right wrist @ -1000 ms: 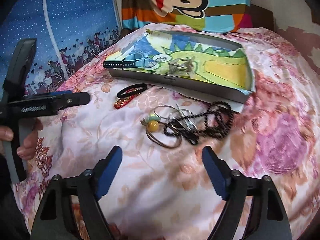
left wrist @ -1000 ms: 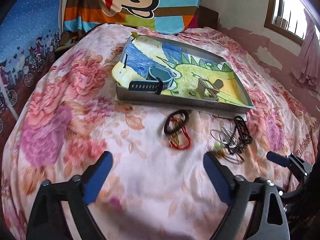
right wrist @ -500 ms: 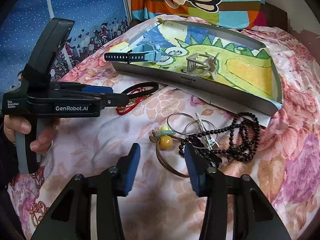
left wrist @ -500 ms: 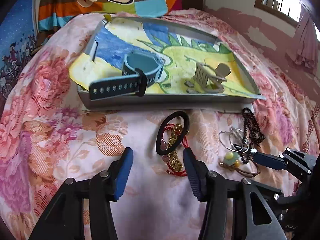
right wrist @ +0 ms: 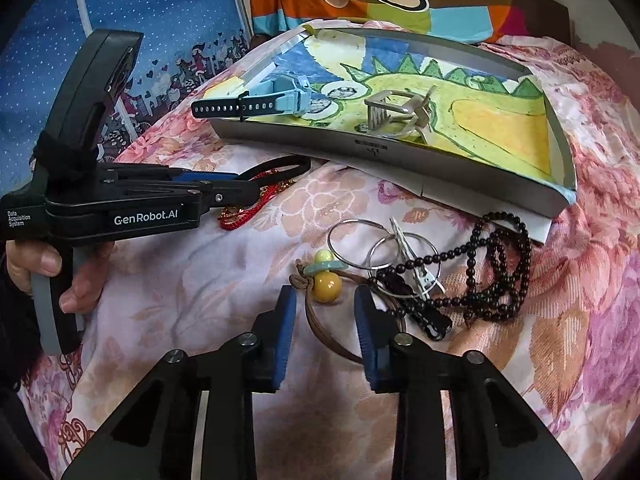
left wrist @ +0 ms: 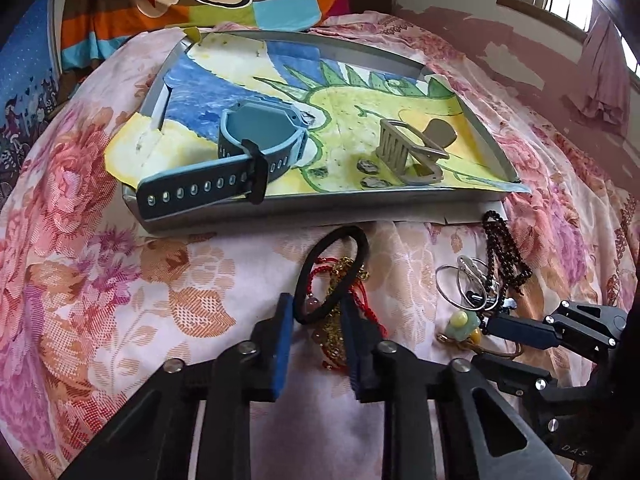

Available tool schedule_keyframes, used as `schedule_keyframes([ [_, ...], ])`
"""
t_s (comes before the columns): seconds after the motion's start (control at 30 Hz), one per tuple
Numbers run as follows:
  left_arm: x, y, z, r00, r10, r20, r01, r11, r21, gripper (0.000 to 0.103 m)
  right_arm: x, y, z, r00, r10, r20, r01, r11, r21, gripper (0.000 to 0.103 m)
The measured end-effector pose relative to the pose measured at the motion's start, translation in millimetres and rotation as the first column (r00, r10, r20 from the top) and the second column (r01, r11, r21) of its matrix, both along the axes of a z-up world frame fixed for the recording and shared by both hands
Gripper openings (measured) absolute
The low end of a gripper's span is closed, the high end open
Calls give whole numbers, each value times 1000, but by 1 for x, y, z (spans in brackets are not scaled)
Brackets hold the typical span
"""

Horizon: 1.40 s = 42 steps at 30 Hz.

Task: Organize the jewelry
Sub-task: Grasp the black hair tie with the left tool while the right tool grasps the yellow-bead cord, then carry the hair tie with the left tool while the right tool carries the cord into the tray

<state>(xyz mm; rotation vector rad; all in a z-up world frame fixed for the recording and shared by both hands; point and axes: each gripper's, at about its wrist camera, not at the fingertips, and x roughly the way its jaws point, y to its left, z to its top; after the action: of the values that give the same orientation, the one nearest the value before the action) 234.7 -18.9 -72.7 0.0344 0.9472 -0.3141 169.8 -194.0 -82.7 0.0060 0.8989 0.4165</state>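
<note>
**Two tongs, two little piles, one tray ahead**

The left tongs [left wrist: 316, 320] sit low on the bed [left wrist: 100, 280]. Their blue pads are partly apart, one on each side of the near end of a black hair band [left wrist: 362, 248]. The band is a long loop. It runs from the pads up toward 1 o'clock, toward the tray. A red string bracelet [left wrist: 370, 308] with gold bits lies under it, also between the pads. The pads do not look pressed on anything yet, so I think the left tongs hold nothing.

The right tongs [right wrist: 326, 316] are partly apart too. A yellow bead [right wrist: 327, 286] lies just ahead at 12 o'clock, and its brown cord [right wrist: 320, 330] loops back between the pads. Silver rings [right wrist: 352, 246] and a black bead necklace [right wrist: 500, 276] lie off at 1 to 2 o'clock. The right tongs also seem to hold nothing.

The tray [left wrist: 320, 204] lies at 12 o'clock from both tongs. A blue watch [left wrist: 248, 148] and a tan hair clip [left wrist: 408, 152] are already inside.

Each tongs is nearer its own pile. I think the next move is to squeeze, lift, and go straight ahead over the tray's near wall.
</note>
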Motion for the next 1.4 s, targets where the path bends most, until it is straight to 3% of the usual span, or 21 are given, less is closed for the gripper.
schedule_keyframes([
  [0.23, -5, 6, 2, 1000, 17, -11, -17, 998, -53, 9, -5, -6, -1, 1000, -10, -7, 11, 999, 44, 6],
  [0.97, -78, 8, 38, 999, 27, -30, -31, 988, -152, 8, -46, -25, 36, 999, -18, 45, 10, 983, 182, 3],
  [1.17, -66, 3, 54, 999, 52, 12, -50, 985, -164, 8, -32, -36, 64, 991, -43, 127, 18, 980, 198, 3],
  [1.4, -25, -12, 75, 989, 108, 97, -88, 979, -186, 8, 13, -51, 95, 967, -92, 236, 49, 982, 182, 3],
])
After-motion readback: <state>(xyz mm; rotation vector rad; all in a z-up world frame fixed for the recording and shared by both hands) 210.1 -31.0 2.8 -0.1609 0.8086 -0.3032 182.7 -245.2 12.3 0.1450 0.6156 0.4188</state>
